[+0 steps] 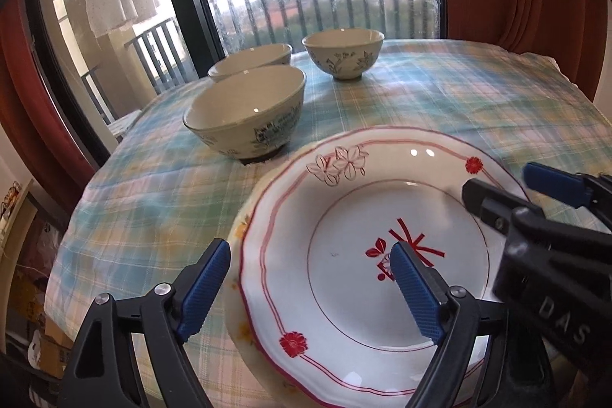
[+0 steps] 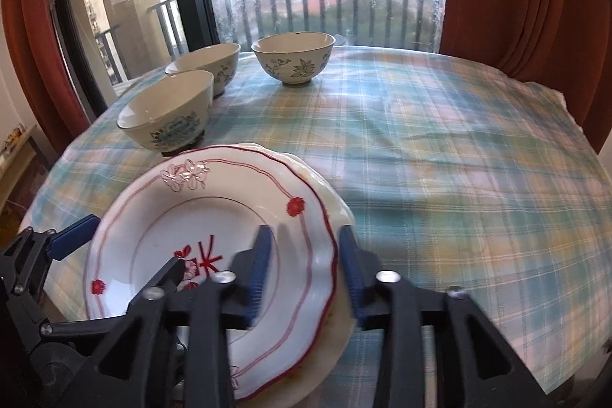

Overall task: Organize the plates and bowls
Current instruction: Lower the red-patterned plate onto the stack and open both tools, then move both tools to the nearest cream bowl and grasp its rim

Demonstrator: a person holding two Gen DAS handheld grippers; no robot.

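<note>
A red-patterned plate (image 1: 382,255) is stacked on a cream plate (image 2: 336,213) at the near edge of the checked surface (image 2: 459,159). Its rim is straddled by the left tool (image 1: 310,285) and the right tool (image 2: 304,266), both spread, pads clear of it. Three bowls (image 1: 248,117) are set beyond. "DAS" is read on the right tool's body.
</note>
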